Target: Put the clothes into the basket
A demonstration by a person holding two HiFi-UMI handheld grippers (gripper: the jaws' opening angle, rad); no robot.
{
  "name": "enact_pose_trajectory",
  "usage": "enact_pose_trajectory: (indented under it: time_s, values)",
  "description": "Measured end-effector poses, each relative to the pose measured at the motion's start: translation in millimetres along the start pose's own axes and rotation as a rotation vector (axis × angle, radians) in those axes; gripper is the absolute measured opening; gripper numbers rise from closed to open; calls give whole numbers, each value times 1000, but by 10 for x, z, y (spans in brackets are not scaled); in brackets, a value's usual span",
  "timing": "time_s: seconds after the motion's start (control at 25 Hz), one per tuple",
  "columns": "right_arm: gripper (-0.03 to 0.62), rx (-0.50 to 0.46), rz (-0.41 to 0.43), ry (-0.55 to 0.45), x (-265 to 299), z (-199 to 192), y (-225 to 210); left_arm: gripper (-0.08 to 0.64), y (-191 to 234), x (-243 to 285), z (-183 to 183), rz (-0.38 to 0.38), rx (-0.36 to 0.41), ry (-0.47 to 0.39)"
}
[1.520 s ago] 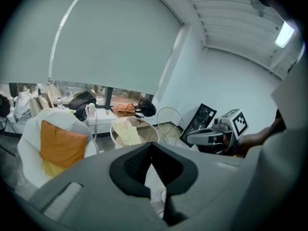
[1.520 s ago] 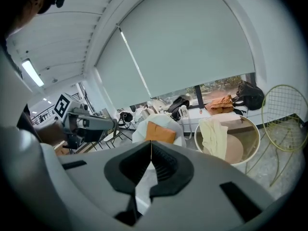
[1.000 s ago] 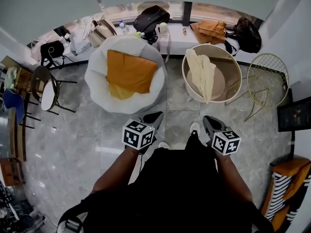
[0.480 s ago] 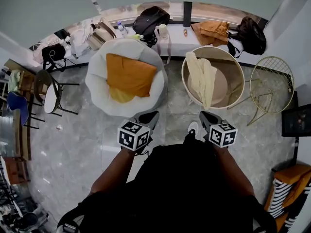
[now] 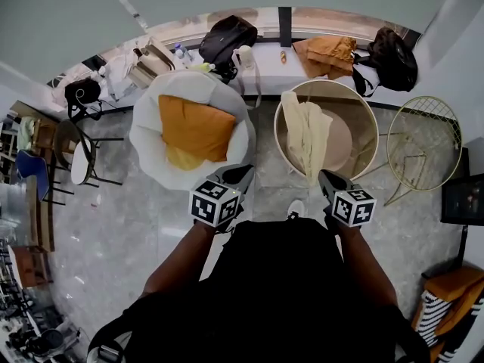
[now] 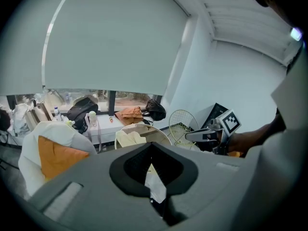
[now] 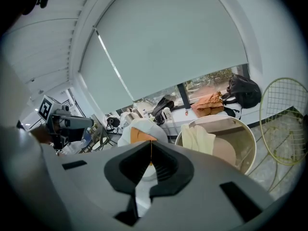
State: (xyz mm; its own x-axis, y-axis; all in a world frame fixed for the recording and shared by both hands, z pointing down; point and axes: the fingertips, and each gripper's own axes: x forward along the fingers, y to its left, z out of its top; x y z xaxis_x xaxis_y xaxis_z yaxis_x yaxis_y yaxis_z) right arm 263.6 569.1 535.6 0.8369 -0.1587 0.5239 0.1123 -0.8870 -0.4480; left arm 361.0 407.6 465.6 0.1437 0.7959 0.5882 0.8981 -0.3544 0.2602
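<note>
A round beige basket (image 5: 364,109) stands on the floor ahead, with a cream garment (image 5: 305,131) draped over its near rim and hanging inside. An orange garment (image 5: 327,51) lies on the window ledge behind it. My left gripper (image 5: 243,173) hovers by the front edge of the white beanbag (image 5: 148,134), its jaws shut and empty. My right gripper (image 5: 326,177) hangs just short of the basket's near rim, also shut on nothing. In the right gripper view the basket (image 7: 246,137) and the cream garment (image 7: 197,137) lie just ahead.
An orange cushion (image 5: 193,125) lies on the beanbag. Black bags (image 5: 223,35) sit on the ledge. A wire basket (image 5: 420,138) stands right of the beige one. A chair and a small round table (image 5: 78,153) are at the left. The person's shoes are below the grippers.
Both grippers have moved forward, nearer to the beanbag and the basket, which now sit closer in the head view. Both jaws have stayed shut.
</note>
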Motion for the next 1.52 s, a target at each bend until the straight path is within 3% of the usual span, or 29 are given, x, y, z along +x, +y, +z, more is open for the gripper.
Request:
enact_pose_trajectory:
  time_s: [0.36,0.84,1.2,1.52]
  values:
    - [17,5,-24,40,-108,59,-759,0,-148,699,350,9,-2,7]
    - [17,45,-23,119,124,-274,-858,1,-93,1123,-43,-34,-24,154]
    - [18,25,-107,199,625,-404,-1042,0,398,1738,50,-93,109,256]
    - [18,11,-155,348,1192,-918,-1320,0,802,2234,-112,-141,110,340]
